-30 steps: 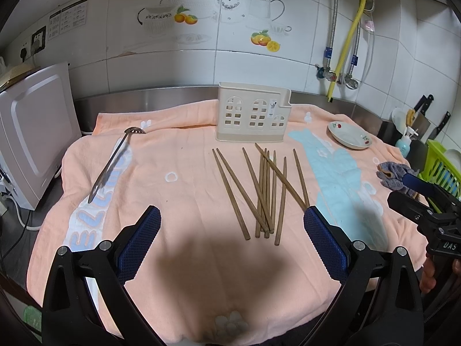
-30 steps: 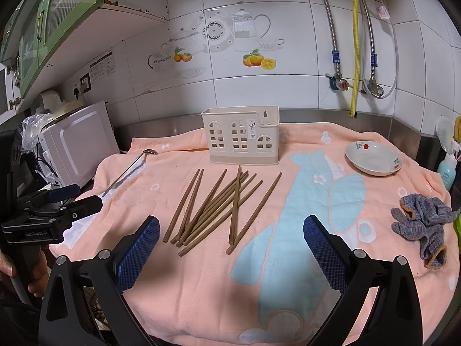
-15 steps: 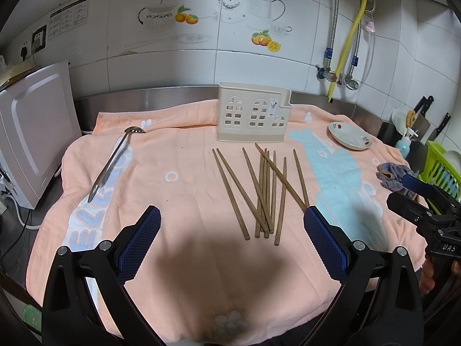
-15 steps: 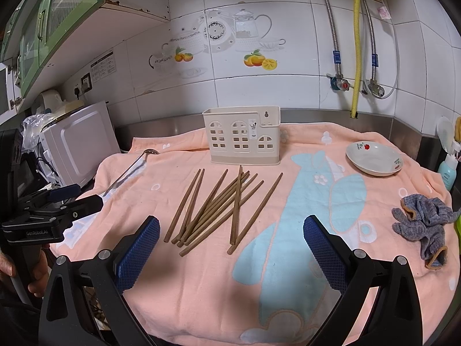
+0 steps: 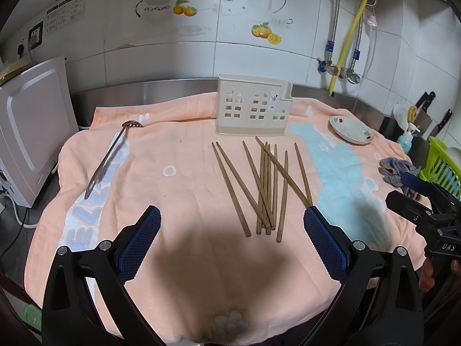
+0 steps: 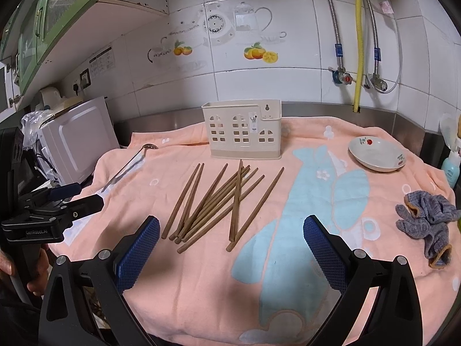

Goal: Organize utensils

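- Wooden chopsticks are spread loosely on the towel, just in front of the utensil holder.
- Left gripper and right gripper are held spread wide, empty, short of the chopsticks.

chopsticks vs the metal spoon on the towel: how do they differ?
Material: the chopsticks are brown wood; the spoon is shiny metal with a perforated bowl.
Count: many chopsticks, some crossing in a loose pile; one spoon, lying alone.
Place: the chopsticks lie in front of the holder; the spoon lies far to its left, near the towel edge.
Shared: all lie flat on the towel, outside the holder, untouched by either gripper.
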{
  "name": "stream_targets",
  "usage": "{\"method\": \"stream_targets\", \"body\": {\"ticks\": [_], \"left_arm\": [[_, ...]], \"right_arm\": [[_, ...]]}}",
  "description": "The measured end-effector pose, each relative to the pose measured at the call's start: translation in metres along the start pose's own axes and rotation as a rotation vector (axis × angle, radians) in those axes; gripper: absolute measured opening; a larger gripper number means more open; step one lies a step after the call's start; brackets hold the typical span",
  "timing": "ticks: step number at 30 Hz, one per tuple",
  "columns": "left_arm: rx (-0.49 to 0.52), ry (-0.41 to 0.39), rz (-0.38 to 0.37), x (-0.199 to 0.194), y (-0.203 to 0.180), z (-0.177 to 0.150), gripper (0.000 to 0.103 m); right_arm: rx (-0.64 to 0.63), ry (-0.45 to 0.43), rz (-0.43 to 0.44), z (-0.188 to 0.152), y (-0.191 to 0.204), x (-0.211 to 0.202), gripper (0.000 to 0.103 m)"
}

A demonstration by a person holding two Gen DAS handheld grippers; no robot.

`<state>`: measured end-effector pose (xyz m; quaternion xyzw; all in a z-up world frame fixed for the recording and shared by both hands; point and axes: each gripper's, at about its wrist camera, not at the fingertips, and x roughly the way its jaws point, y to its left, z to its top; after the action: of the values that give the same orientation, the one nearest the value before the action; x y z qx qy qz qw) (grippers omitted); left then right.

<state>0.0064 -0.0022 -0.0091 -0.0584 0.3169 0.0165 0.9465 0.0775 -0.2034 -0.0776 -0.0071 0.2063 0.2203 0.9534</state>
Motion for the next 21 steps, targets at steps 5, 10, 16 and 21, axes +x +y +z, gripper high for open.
{"method": "stream_targets", "body": {"ticks": [5, 10, 16, 21], "left_arm": [[0.000, 0.007, -0.001, 0.003, 0.003, 0.001, 0.098], [0.002, 0.021, 0.009, 0.007, 0.004, 0.001, 0.098], [-0.011, 0.035, 0.015, 0.011, 0.010, 0.001, 0.098], [-0.017, 0.048, 0.021, 0.015, 0.013, 0.001, 0.098]], "right_arm": [[-0.005, 0.006, -0.001, -0.001, -0.001, 0.004, 0.097], [-0.007, 0.014, 0.003, -0.003, -0.002, 0.006, 0.097], [-0.011, 0.024, -0.004, -0.004, -0.001, 0.012, 0.097], [-0.016, 0.035, -0.004, -0.004, -0.001, 0.016, 0.097]]}}
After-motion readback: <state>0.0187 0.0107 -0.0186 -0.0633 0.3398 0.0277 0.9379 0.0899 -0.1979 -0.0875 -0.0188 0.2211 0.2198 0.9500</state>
